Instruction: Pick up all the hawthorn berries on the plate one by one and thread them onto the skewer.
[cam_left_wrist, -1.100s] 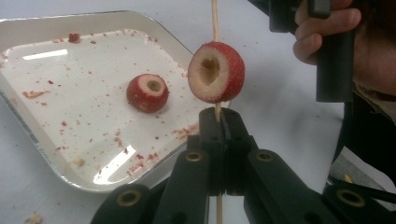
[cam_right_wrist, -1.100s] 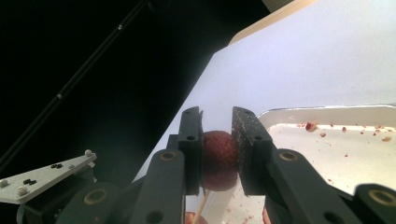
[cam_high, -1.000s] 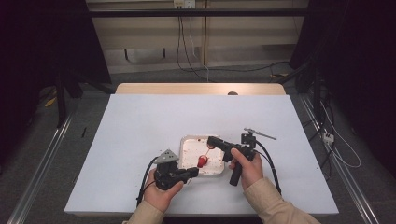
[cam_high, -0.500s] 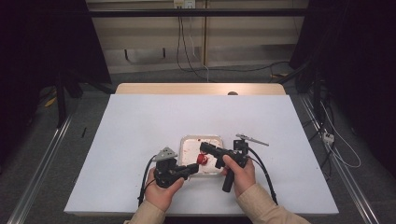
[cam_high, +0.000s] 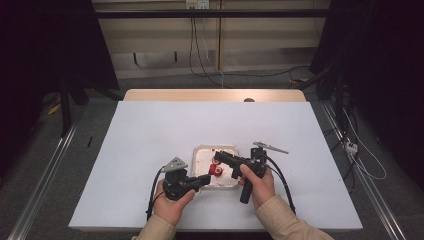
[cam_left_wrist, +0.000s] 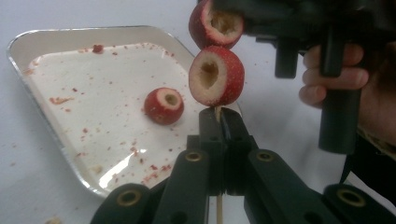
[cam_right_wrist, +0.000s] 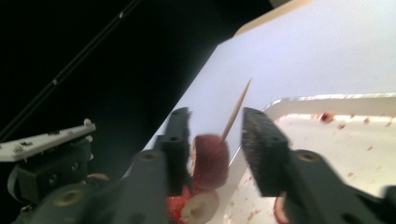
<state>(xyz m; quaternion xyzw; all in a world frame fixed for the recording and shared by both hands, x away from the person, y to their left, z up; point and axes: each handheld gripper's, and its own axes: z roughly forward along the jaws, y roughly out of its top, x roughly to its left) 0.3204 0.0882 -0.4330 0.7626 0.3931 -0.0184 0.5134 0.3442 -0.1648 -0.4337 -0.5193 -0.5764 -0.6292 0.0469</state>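
Left claw pressed together on a thin wooden skewer just over the tray, two cored red fruits threaded above the pinch. Right claw just loosening, jaws spread about the upper fruit. Best withdrawn straight, skewer held steady. One more fruit inside the tray. Skewer's lower end hidden; pad contact blurred.

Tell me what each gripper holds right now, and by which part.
The left gripper is shut on the wooden skewer, just below the fruit pieces. The right gripper has just been opening and grips nothing.
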